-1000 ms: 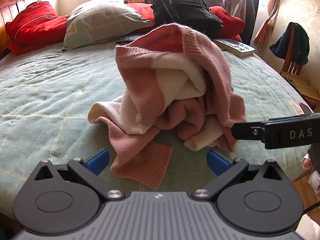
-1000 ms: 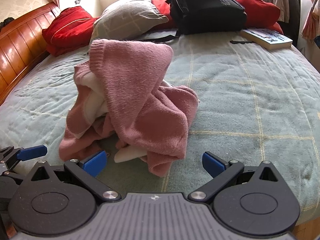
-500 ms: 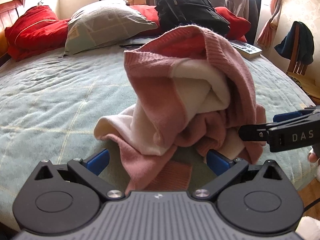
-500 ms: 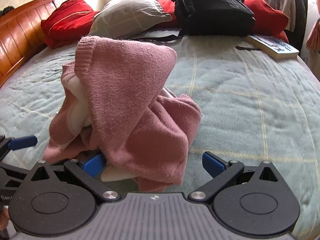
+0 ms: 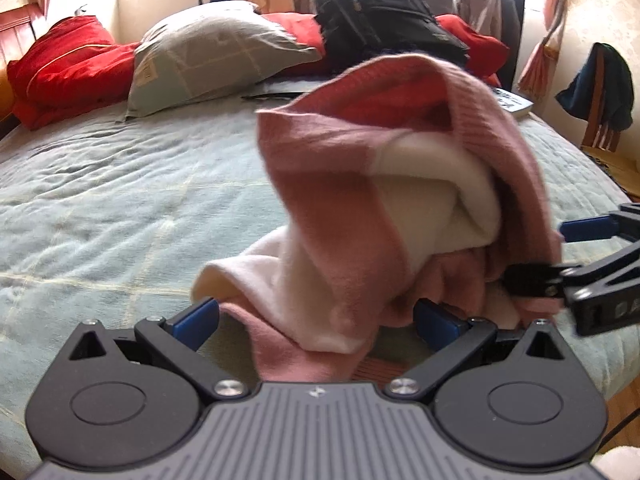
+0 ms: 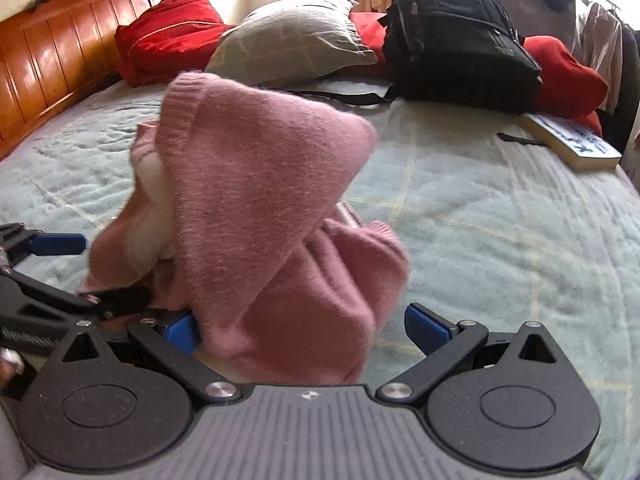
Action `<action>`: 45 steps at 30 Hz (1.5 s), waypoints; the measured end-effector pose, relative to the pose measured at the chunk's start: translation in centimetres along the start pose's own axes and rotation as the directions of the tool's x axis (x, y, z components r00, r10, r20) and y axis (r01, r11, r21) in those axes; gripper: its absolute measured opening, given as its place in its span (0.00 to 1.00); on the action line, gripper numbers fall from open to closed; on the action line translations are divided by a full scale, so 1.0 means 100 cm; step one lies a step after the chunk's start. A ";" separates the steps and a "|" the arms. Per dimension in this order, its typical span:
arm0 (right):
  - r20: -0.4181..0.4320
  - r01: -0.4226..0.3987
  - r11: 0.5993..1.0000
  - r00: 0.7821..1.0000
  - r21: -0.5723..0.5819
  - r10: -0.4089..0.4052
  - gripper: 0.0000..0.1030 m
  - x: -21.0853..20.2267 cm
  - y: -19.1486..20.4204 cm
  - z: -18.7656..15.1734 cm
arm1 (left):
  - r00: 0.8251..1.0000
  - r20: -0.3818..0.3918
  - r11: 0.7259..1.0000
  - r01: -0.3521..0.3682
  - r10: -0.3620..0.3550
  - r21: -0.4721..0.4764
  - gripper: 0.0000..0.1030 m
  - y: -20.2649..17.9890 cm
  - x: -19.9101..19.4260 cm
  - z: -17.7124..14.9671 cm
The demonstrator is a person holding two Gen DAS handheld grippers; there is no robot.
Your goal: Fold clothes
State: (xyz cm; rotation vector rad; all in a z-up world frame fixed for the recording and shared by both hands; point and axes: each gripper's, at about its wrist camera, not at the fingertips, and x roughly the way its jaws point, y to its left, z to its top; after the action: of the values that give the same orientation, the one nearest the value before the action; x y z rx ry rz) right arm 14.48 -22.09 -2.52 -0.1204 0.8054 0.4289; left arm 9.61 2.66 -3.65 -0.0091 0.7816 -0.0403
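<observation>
A crumpled pink-and-cream sweater (image 5: 384, 216) stood heaped on the pale green bedspread (image 5: 120, 200). The left gripper (image 5: 316, 320) had its blue-tipped jaws spread wide around the sweater's lower folds. The right gripper (image 5: 560, 256) reached in from the right, open, against the sweater's edge.

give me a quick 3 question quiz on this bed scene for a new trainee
1. True or false: the crumpled pink and cream knit sweater lies folded flat.
2. What sits right of the grey pillow in the right wrist view? A) black backpack B) lamp C) basket
3. Fill in: both the left gripper and the right gripper have their jaws ____.

Key: 1 false; 2 A; 3 open
</observation>
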 end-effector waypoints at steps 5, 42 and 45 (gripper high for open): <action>0.017 0.036 0.999 0.999 0.036 -0.037 1.00 0.000 -0.022 0.011 | 1.000 -0.001 1.000 -0.004 0.004 -0.015 0.99 0.012 0.003 0.011; 0.069 0.136 0.990 0.988 0.036 -0.139 1.00 0.007 -0.069 0.060 | 0.972 0.042 0.973 -0.231 0.231 -0.005 1.00 0.049 0.051 0.122; 0.063 0.091 0.996 0.994 0.017 -0.092 1.00 -0.001 -0.064 0.057 | 0.982 0.040 0.982 -0.185 0.186 -0.026 0.99 0.051 0.042 0.116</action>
State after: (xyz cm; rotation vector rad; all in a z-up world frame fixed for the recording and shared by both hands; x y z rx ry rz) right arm 20.96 -26.43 1.13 -0.1297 0.7365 0.3391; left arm 20.99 7.48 1.51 0.0423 0.7382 0.1452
